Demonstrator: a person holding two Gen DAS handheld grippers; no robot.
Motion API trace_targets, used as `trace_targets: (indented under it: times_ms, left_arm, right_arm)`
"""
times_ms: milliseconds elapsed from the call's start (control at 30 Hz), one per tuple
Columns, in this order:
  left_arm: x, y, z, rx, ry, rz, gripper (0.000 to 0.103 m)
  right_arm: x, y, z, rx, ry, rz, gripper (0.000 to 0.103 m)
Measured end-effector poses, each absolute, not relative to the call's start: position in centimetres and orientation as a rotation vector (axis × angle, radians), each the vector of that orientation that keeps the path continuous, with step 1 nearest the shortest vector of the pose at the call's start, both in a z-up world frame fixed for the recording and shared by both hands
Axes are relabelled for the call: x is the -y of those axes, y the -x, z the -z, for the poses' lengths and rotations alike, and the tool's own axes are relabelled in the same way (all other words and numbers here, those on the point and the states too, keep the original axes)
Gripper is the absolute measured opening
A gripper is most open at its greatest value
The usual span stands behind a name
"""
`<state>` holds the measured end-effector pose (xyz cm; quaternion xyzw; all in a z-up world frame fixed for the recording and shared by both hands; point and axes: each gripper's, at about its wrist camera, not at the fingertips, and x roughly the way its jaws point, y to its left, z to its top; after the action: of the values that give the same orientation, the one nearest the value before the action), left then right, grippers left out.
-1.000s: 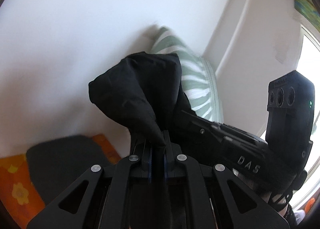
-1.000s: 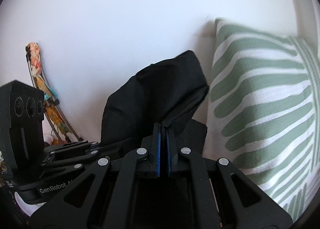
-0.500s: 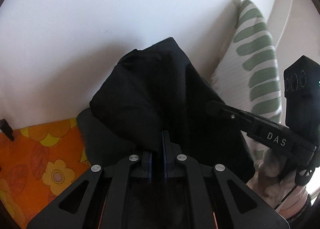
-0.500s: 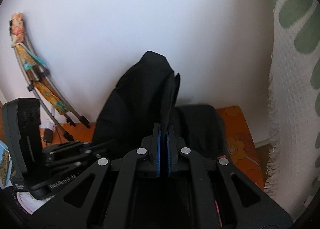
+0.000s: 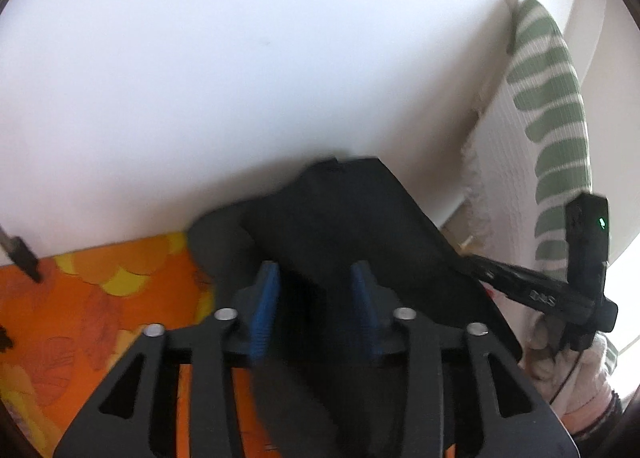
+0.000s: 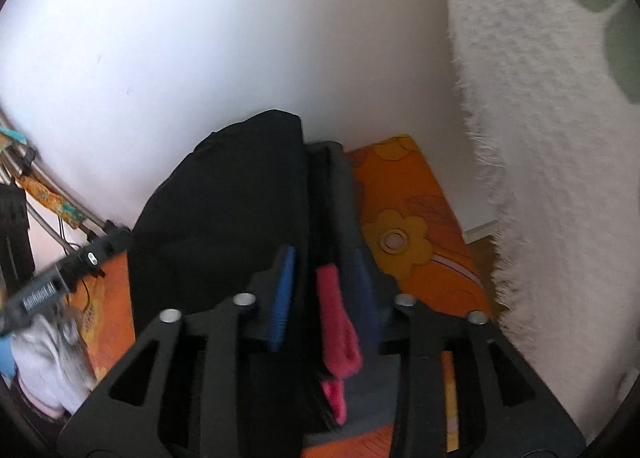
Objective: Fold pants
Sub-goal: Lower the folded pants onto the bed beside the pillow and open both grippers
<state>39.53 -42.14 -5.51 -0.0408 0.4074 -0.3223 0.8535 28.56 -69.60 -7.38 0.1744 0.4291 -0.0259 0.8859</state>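
Left wrist: soft black pants (image 5: 344,226) folded on orange floral sheet (image 5: 92,306)

Bright daylight, strongest at right edge of left wrist view; white wall (image 5: 240,78) washed pale, near glare. Black pants (image 6: 224,218) lose fold detail in shadow. Strong fisheye bending, dark vignette corners. Motion blur on fabric edges, foreground soft.

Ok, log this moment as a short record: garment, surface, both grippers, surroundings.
garment: black pants, bunched on the bedding, with a pink tab
surface: orange floral bedding
left gripper: jaws opening, pants between the fingers
right gripper: jaws opening, pants between them
surroundings: white wall; green-striped pillow
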Motion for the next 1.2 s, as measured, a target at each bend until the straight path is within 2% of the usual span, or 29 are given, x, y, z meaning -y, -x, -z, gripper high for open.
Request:
trace_targets:
  times_ms: [133,333,433,667,800,900,1067,1200]
  left_arm:
    - [40.6,-39.9,5.5,-0.862,0.096,0.676,0.039]
    - [44.0,-39.9,6.7,-0.854,-0.023,0.666,0.039]
    - [44.9,-40.6,8.2,-0.816,-0.164,0.566,0.039]
    - [45.4,-42.3,9.6,-0.814,-0.175,0.507,0.041]
    - [45.4,-42.1,9.4,-0.795,-0.216,0.496,0.041]
    - [45.0,-41.5,8.9,-0.792,-0.221,0.498,0.042]
    - [43.4,-40.2,8.9,-0.792,-0.267,0.472,0.042]
    - [41.5,-38.3,8.1,-0.813,-0.195,0.490,0.042]
  right_arm:
    - [68.4,-26.7,7.5,-0.912,-0.277,0.029,0.039]
    - [67.1,-26.3,7.8,-0.923,-0.137,0.083,0.039]
    - [66.5,-26.4,7.1,-0.899,-0.041,0.148,0.039]
    - [62.7,-23.1,3.5,-0.759,-0.027,-0.032,0.039]
    - [59.8,-23.0,6.0,-0.866,0.124,-0.109,0.038]
    - [61.4,-23.1,8.8,-0.959,0.091,-0.088,0.033]
    - [62.1,-21.6,8.5,-0.976,0.061,-0.050,0.033]
    - [62.5,-20.0,7.2,-0.970,0.041,0.003,0.033]
